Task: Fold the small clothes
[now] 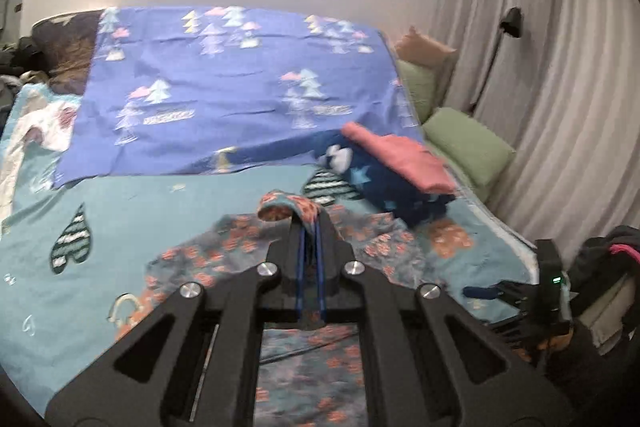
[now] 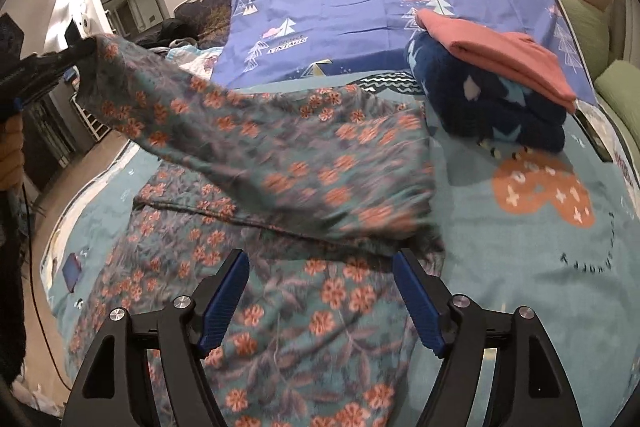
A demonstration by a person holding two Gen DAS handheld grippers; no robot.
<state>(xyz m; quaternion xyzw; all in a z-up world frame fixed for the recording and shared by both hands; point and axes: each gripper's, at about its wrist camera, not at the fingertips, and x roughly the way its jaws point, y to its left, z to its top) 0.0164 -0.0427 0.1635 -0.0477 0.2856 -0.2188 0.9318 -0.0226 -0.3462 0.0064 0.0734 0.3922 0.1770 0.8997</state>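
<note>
Floral garment [image 2: 280, 163] on teal bedspread [image 2: 520, 267], left tool [image 1: 310, 223] pinching its edge, right tool [image 2: 320, 267] wide.

Each hand-held gripper is a matte black frame of angular linkage arms with triangular cut-outs, pinned by round silver screw heads. The left hand-held gripper [image 1: 310, 227] carries narrow blue pads on its fingers; the right hand-held gripper [image 2: 320, 267] has ribbed blue pads [image 2: 224, 303] on black fingers. A small green light glows on the black body of the right one as the left wrist view shows it.
</note>
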